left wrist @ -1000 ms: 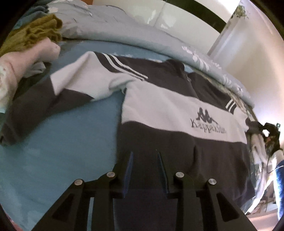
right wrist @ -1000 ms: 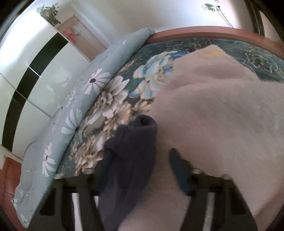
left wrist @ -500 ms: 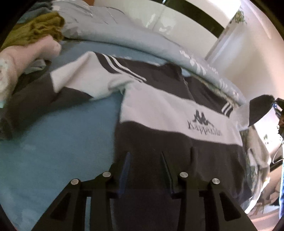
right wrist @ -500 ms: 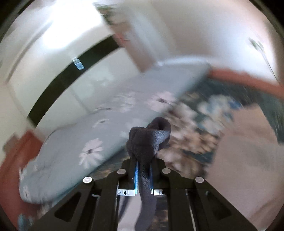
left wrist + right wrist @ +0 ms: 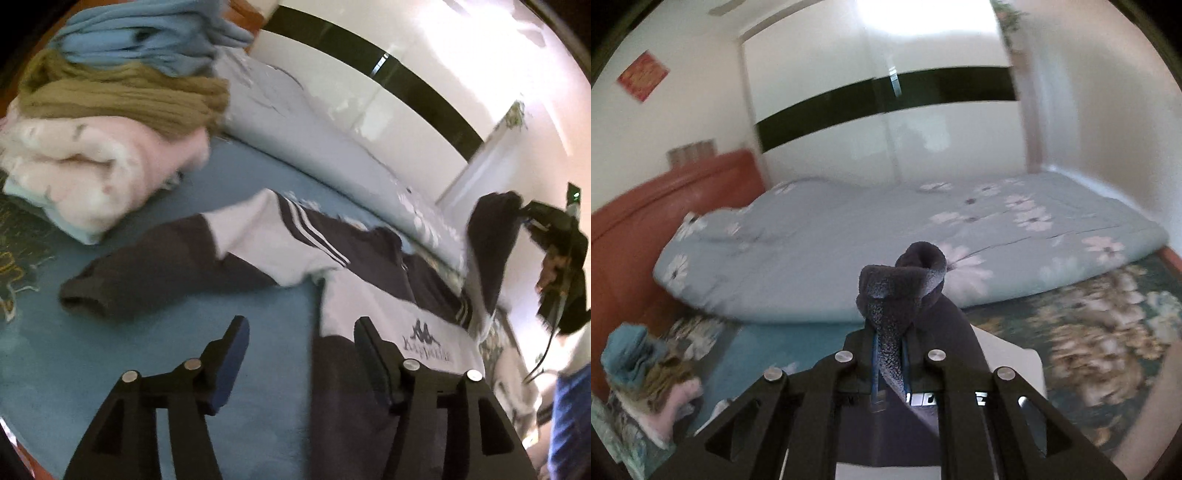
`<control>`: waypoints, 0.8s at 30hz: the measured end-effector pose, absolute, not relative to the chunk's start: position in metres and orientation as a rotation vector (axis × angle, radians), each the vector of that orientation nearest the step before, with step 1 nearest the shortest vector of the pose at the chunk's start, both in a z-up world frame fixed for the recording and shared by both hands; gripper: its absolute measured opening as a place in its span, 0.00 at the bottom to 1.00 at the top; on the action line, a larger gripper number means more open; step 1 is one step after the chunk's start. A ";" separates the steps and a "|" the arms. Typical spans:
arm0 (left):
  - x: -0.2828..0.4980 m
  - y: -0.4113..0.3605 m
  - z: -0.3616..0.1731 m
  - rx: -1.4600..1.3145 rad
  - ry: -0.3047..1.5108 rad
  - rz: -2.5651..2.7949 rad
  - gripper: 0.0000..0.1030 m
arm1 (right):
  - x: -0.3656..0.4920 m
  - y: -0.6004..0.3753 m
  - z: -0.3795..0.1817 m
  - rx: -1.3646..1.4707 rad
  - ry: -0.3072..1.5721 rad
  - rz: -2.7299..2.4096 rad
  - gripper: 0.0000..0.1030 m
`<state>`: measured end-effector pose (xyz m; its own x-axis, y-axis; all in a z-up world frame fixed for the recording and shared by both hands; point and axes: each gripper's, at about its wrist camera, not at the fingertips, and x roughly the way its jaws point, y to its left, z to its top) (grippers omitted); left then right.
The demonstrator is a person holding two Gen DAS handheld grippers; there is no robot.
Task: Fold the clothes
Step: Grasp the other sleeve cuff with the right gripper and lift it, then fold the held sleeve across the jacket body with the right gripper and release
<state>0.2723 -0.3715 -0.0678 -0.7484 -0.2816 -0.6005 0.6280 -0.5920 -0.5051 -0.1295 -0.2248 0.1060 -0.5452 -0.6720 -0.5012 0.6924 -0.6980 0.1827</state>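
Right sleeve lifted, left sleeve waiting on the bed

The right gripper [image 5: 890, 363] is clamped on the dark cuff [image 5: 905, 284] of the sweatshirt [image 5: 399, 332], holding it up at the right edge of the left wrist view; the left gripper [image 5: 299, 343] hangs over the blue sheet [image 5: 110, 362] at lower centre, its jaws just widened and nothing between them; the other sleeve [image 5: 177, 266] stretches toward the upper left, cuff farthest out, nearer this hand.

The sweatshirt's [image 5: 373, 306] hem runs off the bottom edge, its chest lettering [image 5: 428, 349] is too blurred to read, and the folded pile [image 5: 110, 122] is cut off at the left.
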 end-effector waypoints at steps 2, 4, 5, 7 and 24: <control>0.282 -0.378 -0.071 0.620 1.021 -2.310 0.63 | -0.109 -0.256 0.091 0.720 0.096 -2.193 0.10; 0.291 -0.383 -0.077 0.608 1.059 -2.300 0.64 | -0.094 -0.282 0.068 0.768 0.127 -2.152 0.10; 0.295 -0.385 -0.080 0.603 1.076 -2.295 0.64 | -0.087 -0.293 0.056 0.797 0.141 -2.131 0.10; 0.302 -0.388 -0.085 0.593 1.105 -2.283 0.64 | -0.078 -0.314 0.031 0.849 0.179 -2.115 0.10; 0.328 -0.400 -0.109 0.574 1.202 -2.232 0.64 | -0.001 -0.388 -0.102 0.987 0.630 -2.010 0.13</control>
<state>0.3281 -0.3996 -0.1092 -0.7660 -0.2534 -0.5908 0.6327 -0.4599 -0.6230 -0.0008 -0.3877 -0.1020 -0.3820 -0.4351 -0.8153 0.8227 -0.5621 -0.0854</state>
